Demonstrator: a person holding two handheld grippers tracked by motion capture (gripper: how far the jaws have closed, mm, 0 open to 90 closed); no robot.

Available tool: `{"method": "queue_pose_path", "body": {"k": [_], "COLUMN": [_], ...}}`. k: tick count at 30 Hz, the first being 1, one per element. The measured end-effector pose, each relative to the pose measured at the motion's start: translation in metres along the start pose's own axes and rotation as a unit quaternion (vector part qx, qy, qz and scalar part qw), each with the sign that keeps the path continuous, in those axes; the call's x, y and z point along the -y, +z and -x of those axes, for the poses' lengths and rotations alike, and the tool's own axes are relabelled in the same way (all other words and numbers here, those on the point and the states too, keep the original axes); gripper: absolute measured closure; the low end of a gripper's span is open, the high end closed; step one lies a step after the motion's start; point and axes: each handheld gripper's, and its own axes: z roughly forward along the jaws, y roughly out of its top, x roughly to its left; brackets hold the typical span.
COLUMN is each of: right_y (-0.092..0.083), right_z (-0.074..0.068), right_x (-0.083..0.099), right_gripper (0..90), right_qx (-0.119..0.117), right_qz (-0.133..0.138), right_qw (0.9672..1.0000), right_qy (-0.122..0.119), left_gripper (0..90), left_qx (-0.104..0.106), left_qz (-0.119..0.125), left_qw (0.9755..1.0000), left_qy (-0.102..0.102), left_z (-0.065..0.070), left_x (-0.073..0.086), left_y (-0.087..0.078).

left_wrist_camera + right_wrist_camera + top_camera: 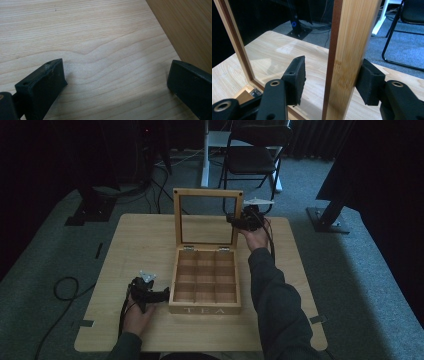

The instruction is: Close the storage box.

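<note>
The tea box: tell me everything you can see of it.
The tea box is light wood, with TEA lettered on its front. It stands open near the middle of the table. Its interior is divided into compartments that look empty. The lid, a wooden frame around a clear pane, stands upright on two metal hinges. The right gripper straddles the lid's right frame bar; the left gripper rests beside the box's left wall.

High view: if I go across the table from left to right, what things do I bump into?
Left gripper resting on the table → wooden tea box with its lid standing open → right gripper at the lid's right edge, with the person's sleeve below it.
</note>
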Motion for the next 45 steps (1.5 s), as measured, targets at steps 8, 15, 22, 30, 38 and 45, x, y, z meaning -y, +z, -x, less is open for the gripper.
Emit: {"method": "queue_pose_path", "body": {"k": [8,15,22,30,38,45], "right_y": [-0.012,-0.020,-0.036,-0.046,-0.056,-0.068], "right_z": [-0.007,-0.012,-0.019,-0.023,-0.028,-0.032], "right_x": [0.005,0.009,0.015,0.024,0.028,0.026], "right_gripper": [46.0,46.3,48.1,48.0,48.5,50.0], "right_qx": [-0.001,-0.006,-0.015,-0.030,-0.028,-0.027], "right_qz": [0.012,0.021,0.022,0.034,0.029,0.035], "right_qw": [0.9999,0.9996,0.9992,0.9985,0.9984,0.9988], "right_qy": [-0.011,-0.018,-0.031,-0.032,-0.038,-0.020], "left_gripper": [1.6,1.6,1.6,1.6,1.6,1.6], "left_qx": [0.000,0.000,0.000,0.000,0.000,0.000], "left_qz": [0.000,0.000,-0.001,0.000,0.000,0.000], "left_qw": [1.0000,1.0000,1.0000,1.0000,1.0000,1.0000], "left_qy": [0.000,0.000,0.000,0.001,-0.001,0.000], "left_z": [0.000,0.000,0.000,0.000,0.000,0.000], "left_x": [0.000,0.000,0.000,0.000,0.000,0.000], "left_y": [0.000,0.000,0.000,0.000,0.000,0.000]}}
